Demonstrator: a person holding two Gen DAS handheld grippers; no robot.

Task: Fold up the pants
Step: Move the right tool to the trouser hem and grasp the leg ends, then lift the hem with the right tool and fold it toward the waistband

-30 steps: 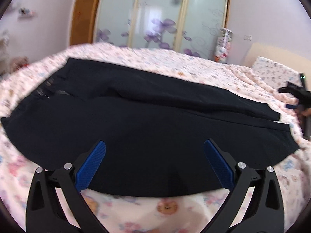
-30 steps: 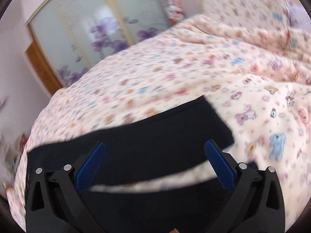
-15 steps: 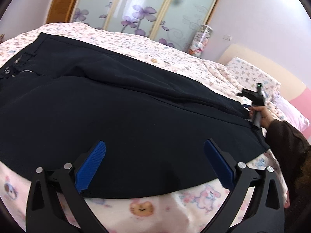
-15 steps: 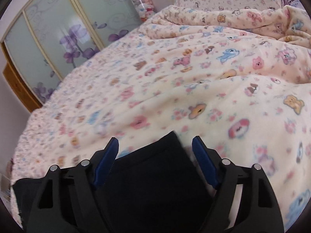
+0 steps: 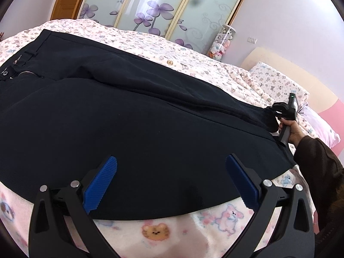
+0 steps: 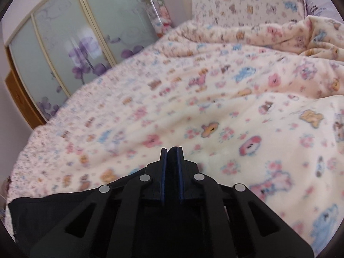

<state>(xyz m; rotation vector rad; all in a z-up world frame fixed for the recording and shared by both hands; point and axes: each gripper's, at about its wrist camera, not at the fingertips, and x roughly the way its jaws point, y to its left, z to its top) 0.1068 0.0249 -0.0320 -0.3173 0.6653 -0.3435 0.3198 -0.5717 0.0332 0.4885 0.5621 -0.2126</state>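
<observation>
Dark navy pants [image 5: 133, 116] lie spread across the bed, waistband with zipper at the far left, both legs running right. My left gripper [image 5: 171, 169] is open, hovering over the near leg's lower edge, holding nothing. My right gripper [image 6: 171, 153] is shut on the hem of the far pant leg [image 6: 53, 212]; dark cloth shows between its blue pads. In the left wrist view the right gripper [image 5: 274, 112] pinches that hem at the far right, held by a hand.
The bed is covered by a cream blanket [image 6: 225, 111] printed with bears. A pillow [image 5: 277, 81] and headboard lie to the right. Sliding wardrobe doors [image 5: 161, 10] with purple flowers stand behind the bed. A jar of plush toys [image 5: 221, 43] stands beside it.
My right gripper has closed from wide open onto the pant leg hem. My left gripper stayed open and moved closer over the near leg.
</observation>
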